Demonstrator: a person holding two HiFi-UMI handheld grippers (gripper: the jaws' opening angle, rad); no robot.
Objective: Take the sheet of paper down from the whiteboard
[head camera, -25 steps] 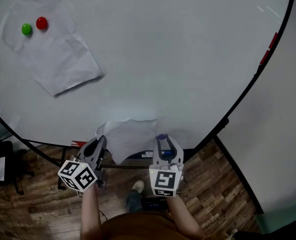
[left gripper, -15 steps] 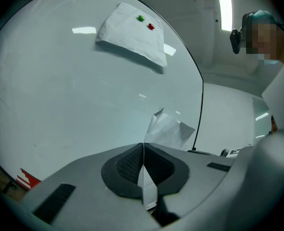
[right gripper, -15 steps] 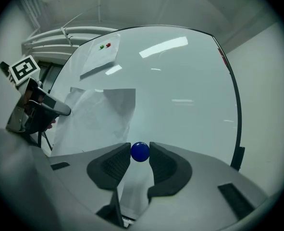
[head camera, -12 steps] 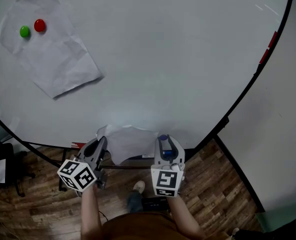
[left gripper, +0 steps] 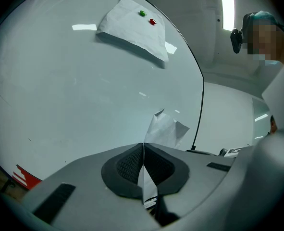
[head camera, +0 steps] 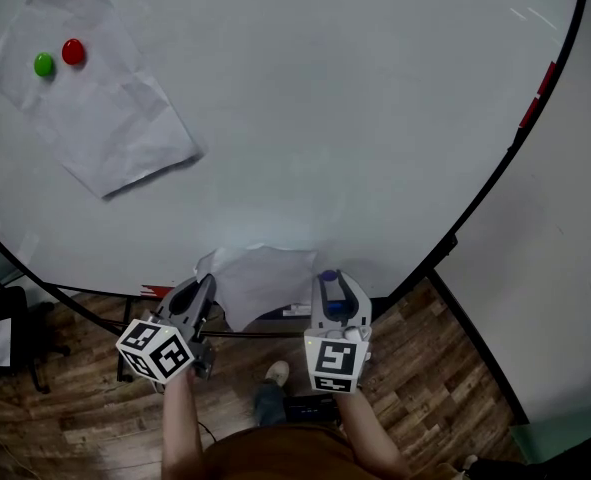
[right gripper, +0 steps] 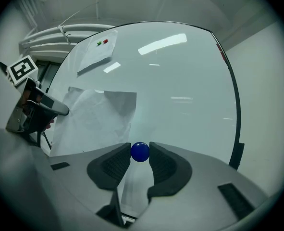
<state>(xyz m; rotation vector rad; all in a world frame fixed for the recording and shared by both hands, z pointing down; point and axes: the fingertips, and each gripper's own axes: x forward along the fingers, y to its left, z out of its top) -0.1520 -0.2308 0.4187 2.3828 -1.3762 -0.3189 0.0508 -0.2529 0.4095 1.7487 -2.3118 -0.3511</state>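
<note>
A: Where is the creased white paper sheet [head camera: 260, 278] hanging?
B: Low against the glossy whiteboard [head camera: 325, 118] — left gripper [left gripper: 142, 146] is pinching its edge, right gripper [right gripper: 140, 151] is clamping 1 round blue magnet [right gripper: 140, 151]. It is looking light, floppy, tearable — an edge hold suits it.

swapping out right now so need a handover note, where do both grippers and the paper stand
Left gripper: jaws shut on the edge of the lower sheet.
Right gripper: jaws shut on the blue magnet; unclear if it is off the whiteboard.
Done: both grips made.
To do: pull magnet clear, bring sheet away.
A second sheet hangs upper left under two magnets.
</note>
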